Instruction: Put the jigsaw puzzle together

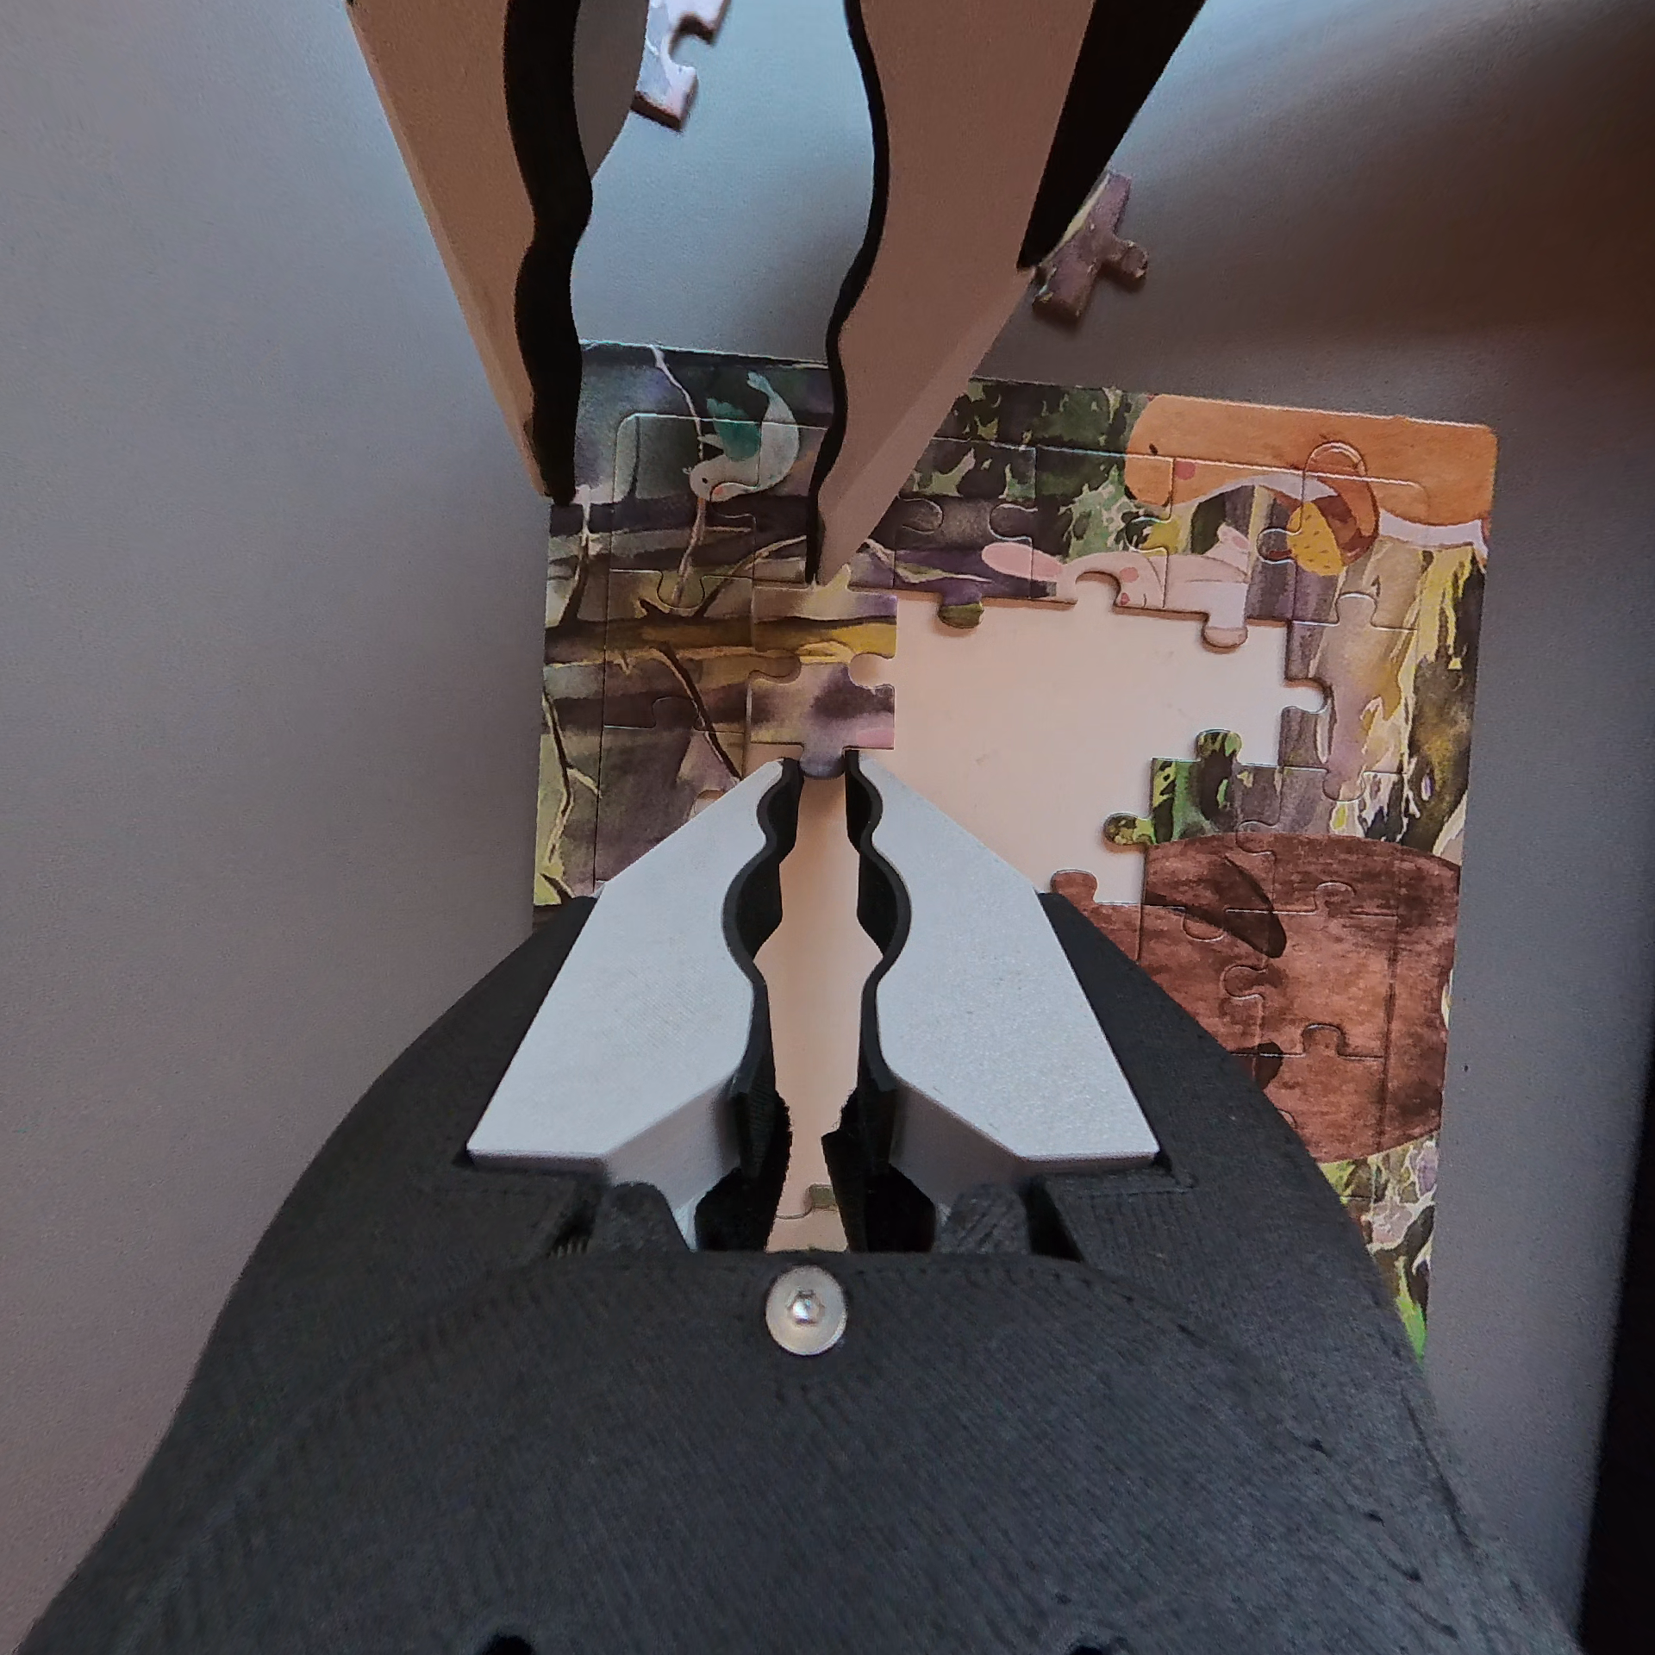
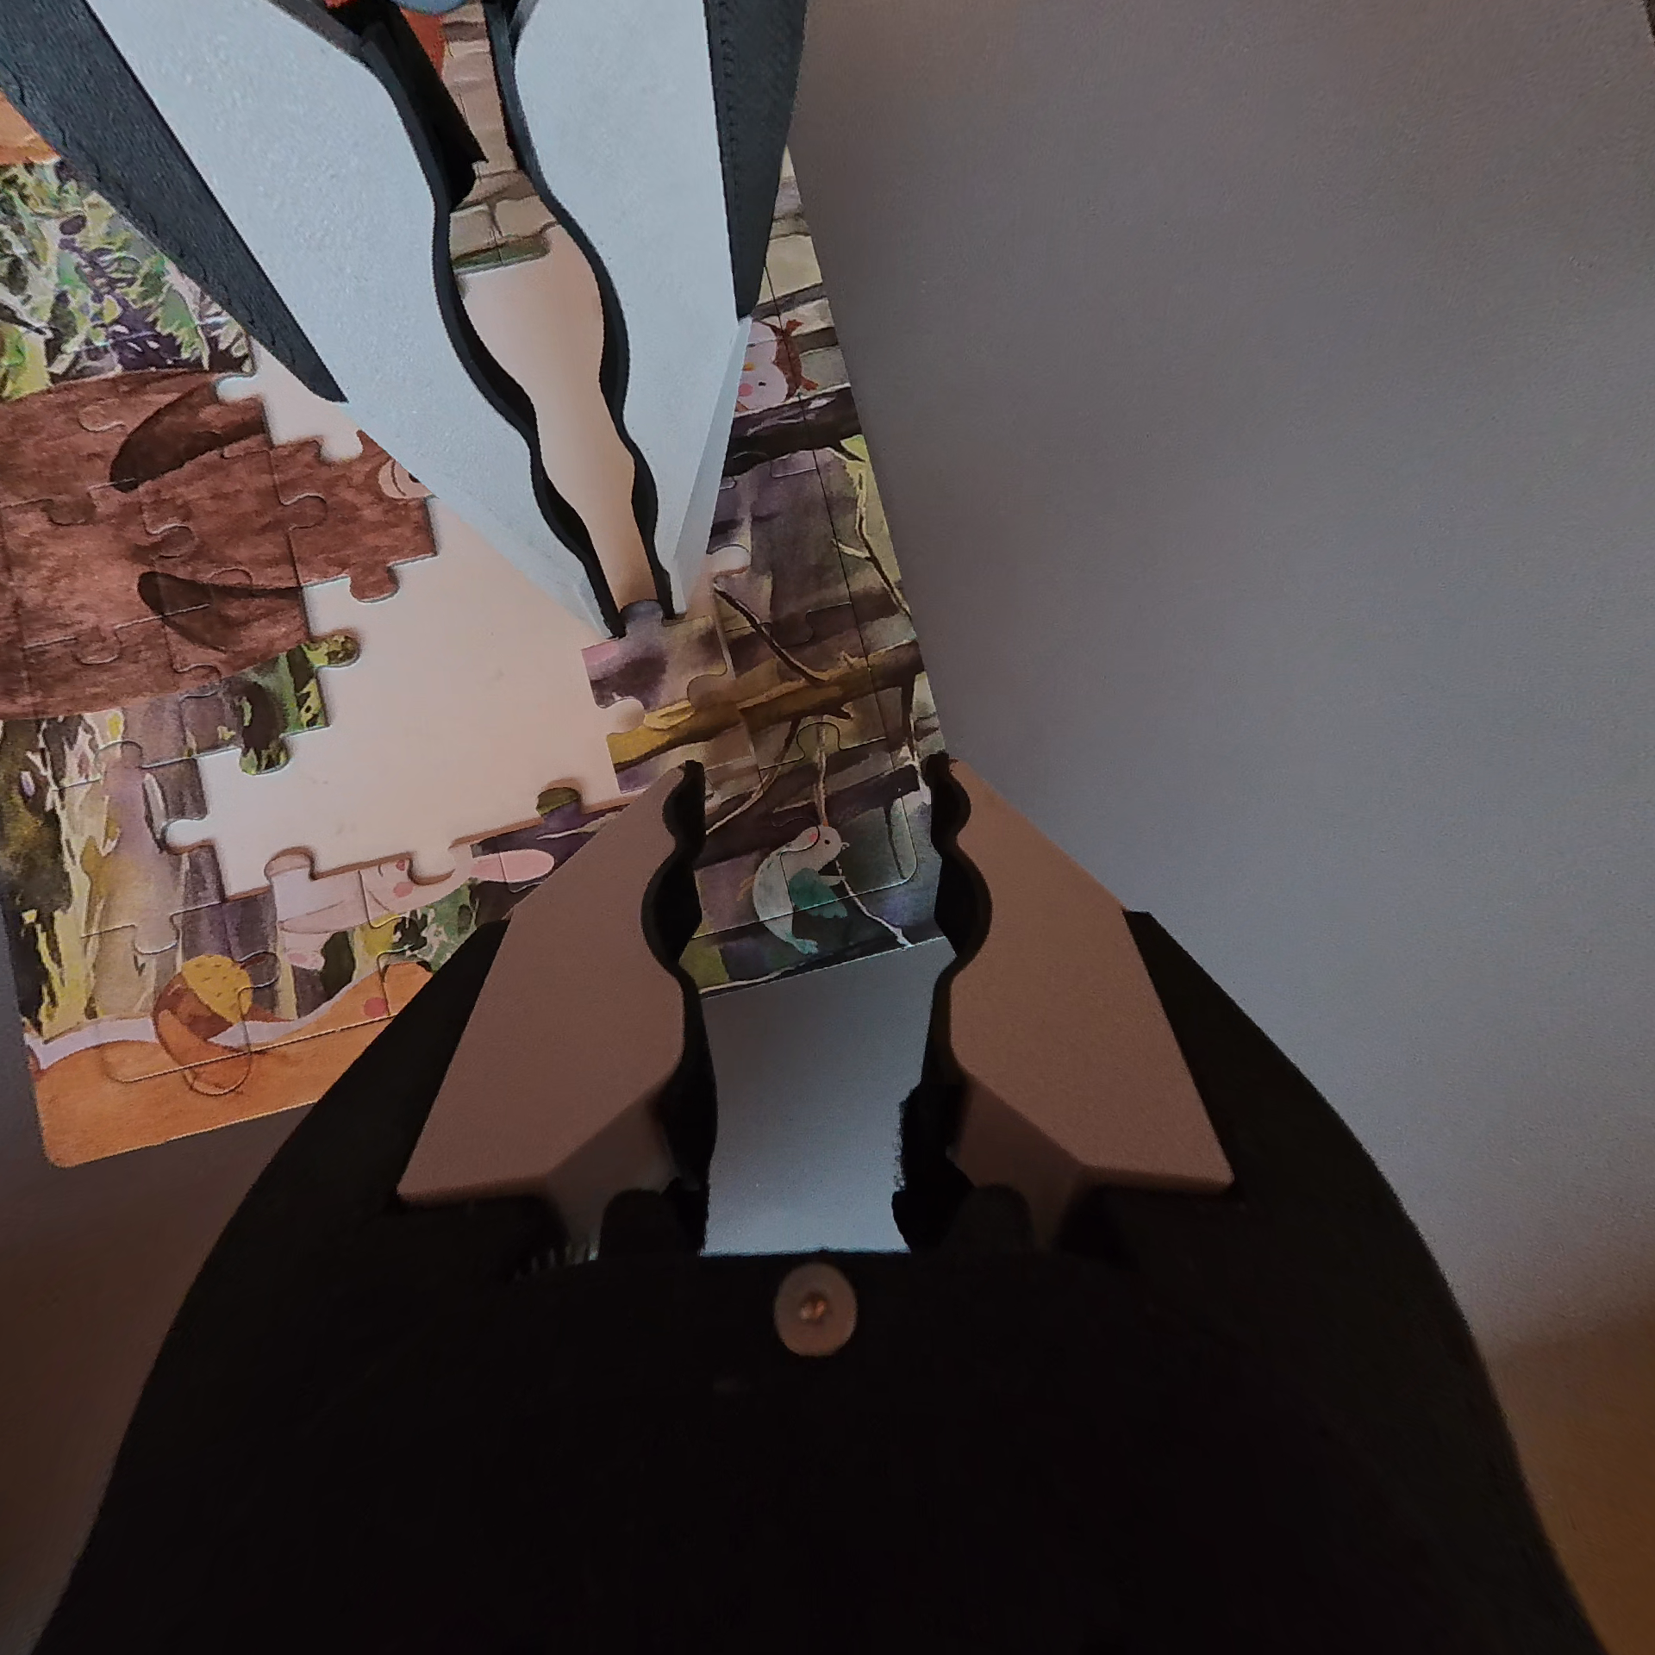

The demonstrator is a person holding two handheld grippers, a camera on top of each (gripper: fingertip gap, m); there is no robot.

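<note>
Two grippers meet over the jigsaw puzzle [image 1: 1343,985]: the left gripper [image 1: 822,768] pinches the knob of a purple-grey piece [image 1: 824,712] at the bare gap's edge (two loose pieces [image 1: 1088,255] lie beyond), the right gripper [image 2: 810,775] spread wide, holding nothing.

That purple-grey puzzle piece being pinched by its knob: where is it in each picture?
Left wrist view: the purple-grey piece sits centre, just beyond the left hand-held gripper.
Right wrist view: it lies above centre, under the far gripper's tips.
Shared landmark: the painted bird on the puzzle.
</note>
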